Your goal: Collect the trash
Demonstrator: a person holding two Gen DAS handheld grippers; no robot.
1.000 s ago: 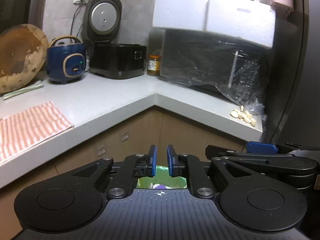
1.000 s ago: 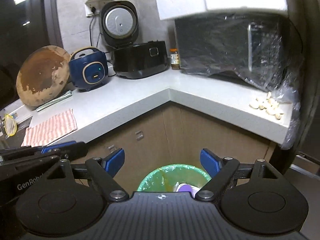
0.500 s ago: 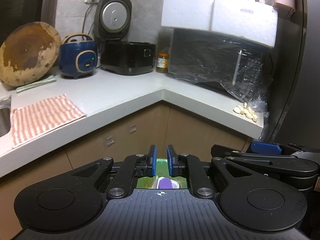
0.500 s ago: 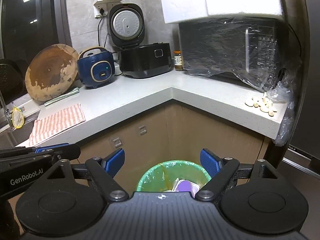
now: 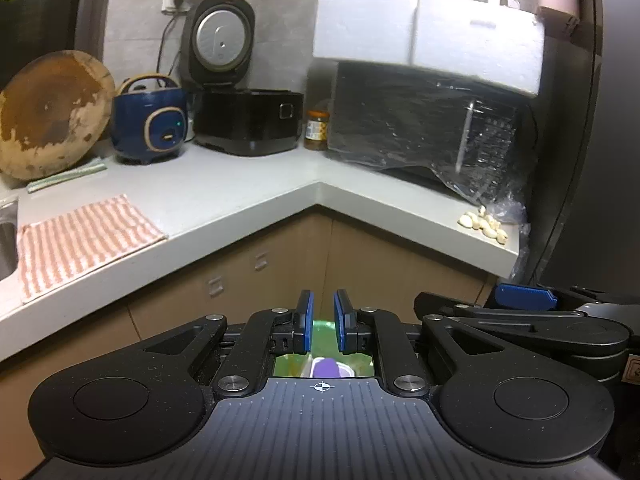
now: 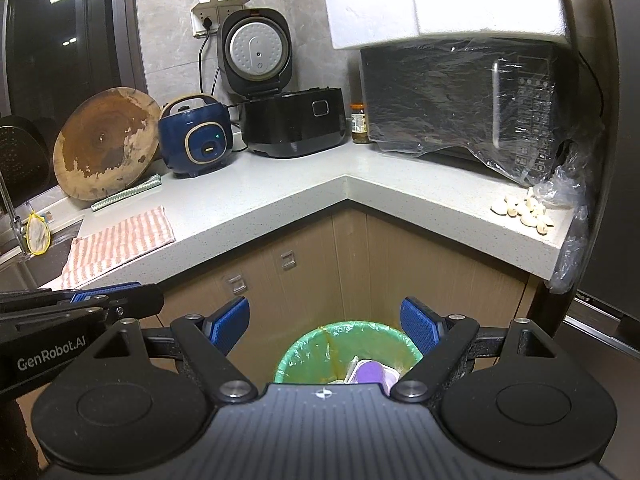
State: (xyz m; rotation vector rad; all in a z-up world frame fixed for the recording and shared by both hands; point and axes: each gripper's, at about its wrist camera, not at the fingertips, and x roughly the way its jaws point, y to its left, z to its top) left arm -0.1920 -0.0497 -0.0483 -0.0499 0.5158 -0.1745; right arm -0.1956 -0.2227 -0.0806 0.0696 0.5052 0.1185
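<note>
I have drifted sideways since a second ago, so the countertop [image 6: 280, 196] sits farther right. My left gripper [image 5: 322, 322] is clenched on nothing; my right gripper [image 6: 326, 322] stands released. Below them the green-lined trash bin [image 6: 304, 350] holds a purple-lidded tub [image 6: 370, 372], probably light, thin and crushable; I'd pinch its rim.

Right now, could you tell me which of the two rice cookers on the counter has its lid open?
The large black rice cooker; its lid stands upright, while the small blue rice cooker is closed.
</note>
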